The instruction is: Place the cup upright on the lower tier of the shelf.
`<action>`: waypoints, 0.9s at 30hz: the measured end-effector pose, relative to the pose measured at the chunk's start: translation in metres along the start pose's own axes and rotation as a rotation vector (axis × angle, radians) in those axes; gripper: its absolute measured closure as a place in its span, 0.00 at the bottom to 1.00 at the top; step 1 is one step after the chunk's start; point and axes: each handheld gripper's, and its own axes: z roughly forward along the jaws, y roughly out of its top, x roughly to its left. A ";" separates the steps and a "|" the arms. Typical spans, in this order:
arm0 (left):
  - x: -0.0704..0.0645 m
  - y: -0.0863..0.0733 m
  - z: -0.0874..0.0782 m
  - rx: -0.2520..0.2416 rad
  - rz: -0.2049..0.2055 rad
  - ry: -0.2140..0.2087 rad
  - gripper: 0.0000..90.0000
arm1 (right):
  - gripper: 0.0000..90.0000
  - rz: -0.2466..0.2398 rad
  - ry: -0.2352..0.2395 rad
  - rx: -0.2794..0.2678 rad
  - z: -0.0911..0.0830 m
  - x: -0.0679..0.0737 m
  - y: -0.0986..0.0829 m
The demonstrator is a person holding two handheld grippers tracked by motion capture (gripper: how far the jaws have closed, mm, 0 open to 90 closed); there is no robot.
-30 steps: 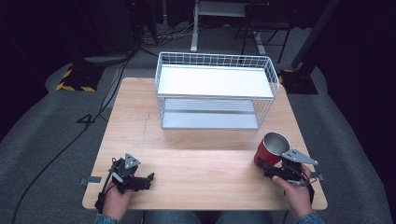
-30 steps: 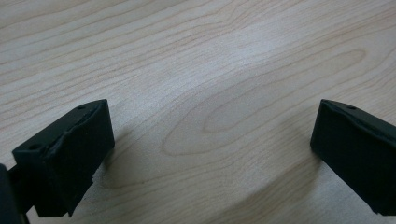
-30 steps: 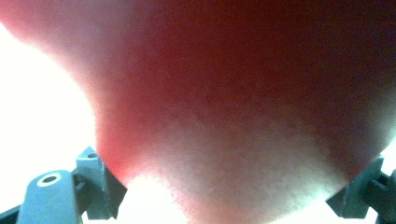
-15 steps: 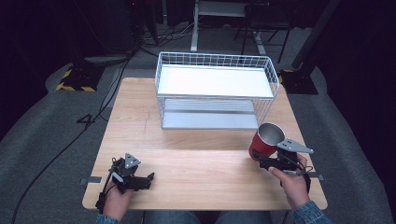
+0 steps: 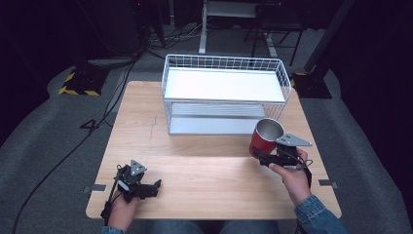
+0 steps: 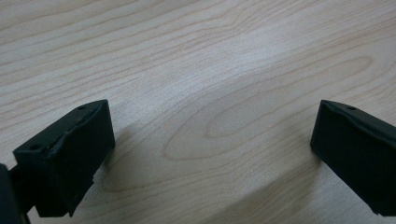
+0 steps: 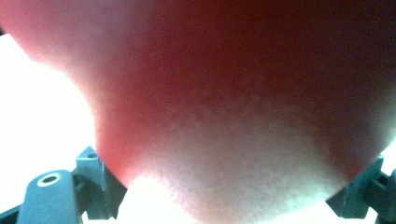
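- The left tongs (image 5: 155,184) are resting low at the near left corner of the wooden counter (image 5: 195,165), held in the person's left hand (image 5: 122,207).
- In the left gripper view the left tongs (image 6: 212,149) are standing spread wide, with bare wood grain lying between the two black jaws and nothing pinched.
- The white wire basket (image 5: 225,92) is sitting at the far middle of the counter, its open front facing the person, well apart from the left tongs.
- The red cup (image 5: 264,138) is hanging clear of the counter at the right, just in front of the basket's right front corner; it is tilting, showing its shiny metal inside.
- The right tongs (image 5: 257,156) are pinching the red cup low on its near side, with the right hand (image 5: 292,178) gripping behind them and a denim sleeve (image 5: 316,217) trailing toward the near edge.
- In the right gripper view the red cup (image 7: 224,93) is pressing right up against the camera, blurred, sitting between the jaws at the bottom corners.
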 end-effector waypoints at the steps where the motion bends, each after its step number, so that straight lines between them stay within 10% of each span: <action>1: 0.000 0.000 0.000 0.000 -0.004 0.001 0.00 | 0.19 0.000 0.001 0.000 0.002 0.000 0.001; 27: 0.000 0.001 0.001 -0.001 -0.012 0.005 0.00 | 0.19 0.009 0.004 0.039 0.069 -0.004 0.036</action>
